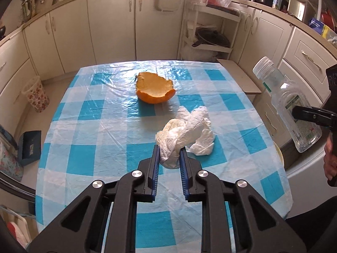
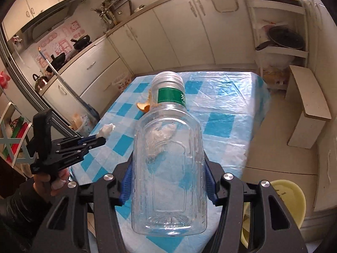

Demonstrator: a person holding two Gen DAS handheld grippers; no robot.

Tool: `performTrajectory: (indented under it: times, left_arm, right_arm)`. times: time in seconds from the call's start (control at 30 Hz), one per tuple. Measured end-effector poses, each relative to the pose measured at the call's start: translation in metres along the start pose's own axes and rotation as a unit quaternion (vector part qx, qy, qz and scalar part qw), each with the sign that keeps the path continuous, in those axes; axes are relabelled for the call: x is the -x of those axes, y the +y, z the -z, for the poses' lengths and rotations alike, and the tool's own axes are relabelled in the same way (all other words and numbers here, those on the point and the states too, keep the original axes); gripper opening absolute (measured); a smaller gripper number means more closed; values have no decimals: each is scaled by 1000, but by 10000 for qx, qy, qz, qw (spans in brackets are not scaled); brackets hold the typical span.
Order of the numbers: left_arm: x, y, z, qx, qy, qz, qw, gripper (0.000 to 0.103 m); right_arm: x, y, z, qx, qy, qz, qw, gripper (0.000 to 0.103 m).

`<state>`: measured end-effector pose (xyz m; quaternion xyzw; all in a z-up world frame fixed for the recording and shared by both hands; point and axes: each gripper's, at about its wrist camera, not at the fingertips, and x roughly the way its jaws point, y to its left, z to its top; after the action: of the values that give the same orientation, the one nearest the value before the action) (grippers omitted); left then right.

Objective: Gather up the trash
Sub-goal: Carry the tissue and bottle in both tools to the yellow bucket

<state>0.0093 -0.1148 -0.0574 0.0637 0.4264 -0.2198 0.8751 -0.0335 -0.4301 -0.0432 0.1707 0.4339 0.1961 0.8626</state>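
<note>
A crumpled white paper towel [image 1: 187, 135] lies on the blue-checked tablecloth [image 1: 84, 130]. My left gripper [image 1: 169, 158] is shut on its near end; it also shows in the right wrist view [image 2: 99, 140] with white paper at its tips. An orange peel half [image 1: 154, 88] lies farther back on the table. My right gripper [image 2: 168, 181] is shut on an empty clear plastic bottle [image 2: 168, 164] with a green label, held above the table's right edge. The bottle also shows at the right of the left wrist view [image 1: 292, 107].
A flowered waste bin [image 1: 36, 94] stands on the floor left of the table. A yellow basin [image 2: 288, 202] sits on the floor at the right. A wooden stool [image 2: 305, 105] and a shelf rack with a pan [image 1: 210, 40] stand beyond the table. Cabinets line the walls.
</note>
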Motion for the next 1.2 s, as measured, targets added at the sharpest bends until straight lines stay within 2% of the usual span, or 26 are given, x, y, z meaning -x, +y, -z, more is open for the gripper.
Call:
performTrajectory:
  times: [0.23, 0.5, 0.83, 1.2]
  left_arm:
    - [7, -71, -1, -568, -98, 137, 9982, 17]
    - [8, -155, 4, -1090, -128, 471, 9928, 17]
    - [4, -226, 13, -1511, -60, 760, 9856, 17]
    - [-7, -266, 17, -1707, 50, 929, 9809, 17]
  right_arm:
    - [16, -55, 26, -501, 121, 812, 9954, 55]
    - [9, -116, 65, -883, 867, 1679, 9780, 55]
    - [12, -137, 73, -1045, 994, 1856, 9720, 55]
    - [10, -155, 82, -1162, 1172, 1965, 9665, 55]
